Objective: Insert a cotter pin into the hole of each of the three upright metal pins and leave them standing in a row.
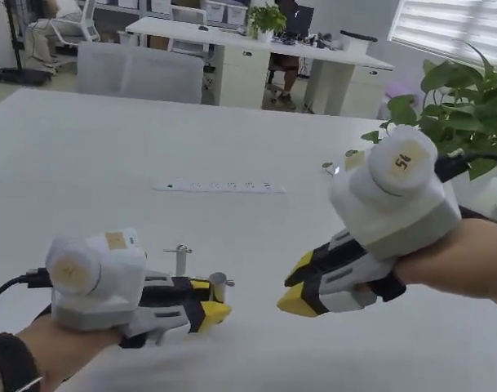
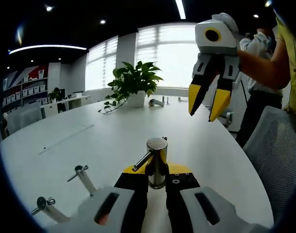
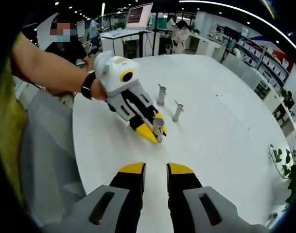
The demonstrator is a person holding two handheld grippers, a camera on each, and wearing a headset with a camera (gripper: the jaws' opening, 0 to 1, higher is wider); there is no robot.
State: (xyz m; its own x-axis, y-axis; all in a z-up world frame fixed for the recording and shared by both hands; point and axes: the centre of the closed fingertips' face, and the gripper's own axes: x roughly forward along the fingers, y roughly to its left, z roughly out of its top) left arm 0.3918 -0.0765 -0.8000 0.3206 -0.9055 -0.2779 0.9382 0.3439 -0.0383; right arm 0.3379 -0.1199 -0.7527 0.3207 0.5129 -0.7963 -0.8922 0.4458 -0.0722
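Left tongs (image 2: 157, 171) clamped on one of three upright metal pins (image 2: 156, 158) on a white bench (image 2: 113, 131).
The held pin has a cotter pin (image 2: 140, 163) through its hole; the other two pins (image 2: 84, 178) (image 2: 48, 208) stand near it, each also pinned. The right tongs (image 3: 156, 170) hover nearby, slightly parted and empty.

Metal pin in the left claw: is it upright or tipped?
Upright: the metal pin stands vertical between the jaws of the left claw, with its cotter pin sticking out sideways.
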